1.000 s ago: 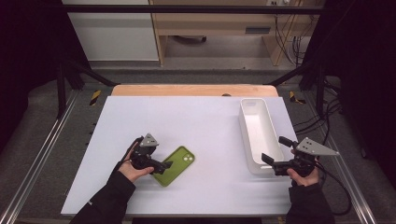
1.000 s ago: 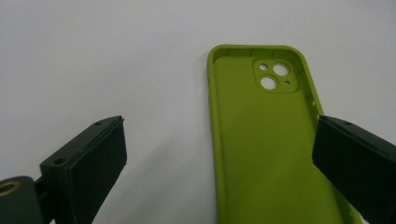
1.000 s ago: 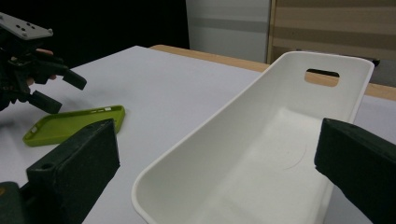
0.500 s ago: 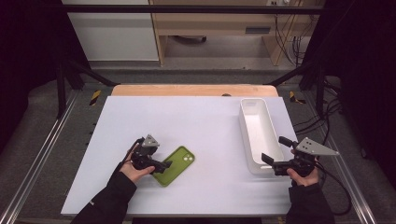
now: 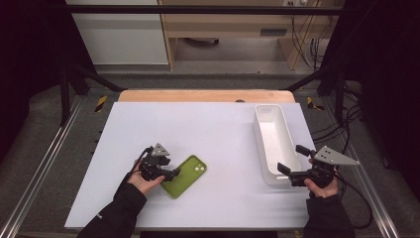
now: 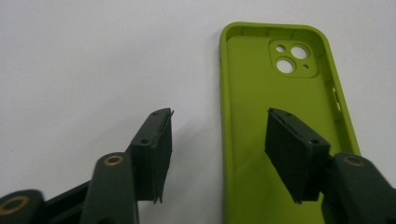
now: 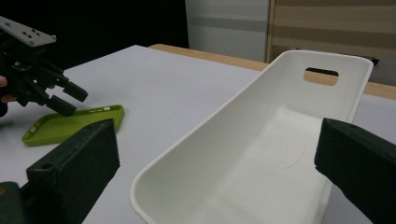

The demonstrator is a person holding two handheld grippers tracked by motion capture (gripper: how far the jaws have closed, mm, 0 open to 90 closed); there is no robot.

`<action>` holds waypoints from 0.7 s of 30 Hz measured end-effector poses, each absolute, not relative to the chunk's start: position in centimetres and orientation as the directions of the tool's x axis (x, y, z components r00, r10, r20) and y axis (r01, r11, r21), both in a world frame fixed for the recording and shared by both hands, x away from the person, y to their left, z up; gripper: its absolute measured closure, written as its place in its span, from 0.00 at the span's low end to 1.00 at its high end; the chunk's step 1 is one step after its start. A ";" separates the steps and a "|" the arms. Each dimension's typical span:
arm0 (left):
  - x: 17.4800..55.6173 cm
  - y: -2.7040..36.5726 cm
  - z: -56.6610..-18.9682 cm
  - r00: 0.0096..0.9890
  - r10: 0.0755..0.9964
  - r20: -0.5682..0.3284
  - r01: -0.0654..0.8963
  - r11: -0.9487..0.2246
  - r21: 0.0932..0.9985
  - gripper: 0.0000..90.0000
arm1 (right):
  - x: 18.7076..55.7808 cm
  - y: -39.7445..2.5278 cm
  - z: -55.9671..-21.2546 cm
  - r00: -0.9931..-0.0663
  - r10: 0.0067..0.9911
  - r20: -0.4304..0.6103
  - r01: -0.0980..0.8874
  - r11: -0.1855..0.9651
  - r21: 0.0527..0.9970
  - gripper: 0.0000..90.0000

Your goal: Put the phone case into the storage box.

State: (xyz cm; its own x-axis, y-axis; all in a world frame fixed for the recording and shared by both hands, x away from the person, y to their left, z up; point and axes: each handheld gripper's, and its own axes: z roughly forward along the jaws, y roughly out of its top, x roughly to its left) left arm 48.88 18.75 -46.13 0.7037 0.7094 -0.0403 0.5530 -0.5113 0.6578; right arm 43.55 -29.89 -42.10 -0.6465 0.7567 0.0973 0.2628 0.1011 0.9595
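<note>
A lime-green phone case (image 5: 187, 175) lies hollow side up on the white table, its camera cut-outs at the far end (image 6: 289, 58). My left gripper (image 5: 174, 172) is open at the case's near left corner. In the left gripper view (image 6: 219, 122) one jaw hangs over the table and the other over the case's inside, straddling its long left wall. My right gripper (image 5: 289, 157) is open at the near end of a white oblong tray (image 5: 261, 141). In the right gripper view (image 7: 215, 140) its jaws stand wide on either side of the tray's near rim (image 7: 140, 184).
The tray is empty and has a handle slot (image 7: 321, 74) in its far wall. A wooden strip (image 5: 205, 95) runs along the table's far edge. Metal rails (image 5: 47, 158) flank the table, and cables (image 5: 359, 198) trail at the right.
</note>
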 end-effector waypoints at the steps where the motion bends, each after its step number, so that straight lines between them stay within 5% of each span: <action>1: 48.8 18.7 -46.1 0.706 0.708 -0.041 0.554 -0.514 0.655 0.50 | 43.5 -29.9 -42.1 -0.647 0.756 0.097 0.262 0.102 0.960 0.01; 21: 48.8 18.5 -46.3 0.710 0.702 -0.054 0.579 -0.539 0.612 0.75 | 43.6 -29.9 -42.1 -0.646 0.757 0.098 0.265 0.102 0.959 0.01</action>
State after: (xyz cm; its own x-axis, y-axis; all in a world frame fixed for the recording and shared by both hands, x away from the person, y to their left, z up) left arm 48.76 18.51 -46.27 0.7098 0.7023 -0.0540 0.5794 -0.5385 0.6118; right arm 43.55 -29.92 -42.09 -0.6464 0.7566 0.0984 0.2649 0.1015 0.9589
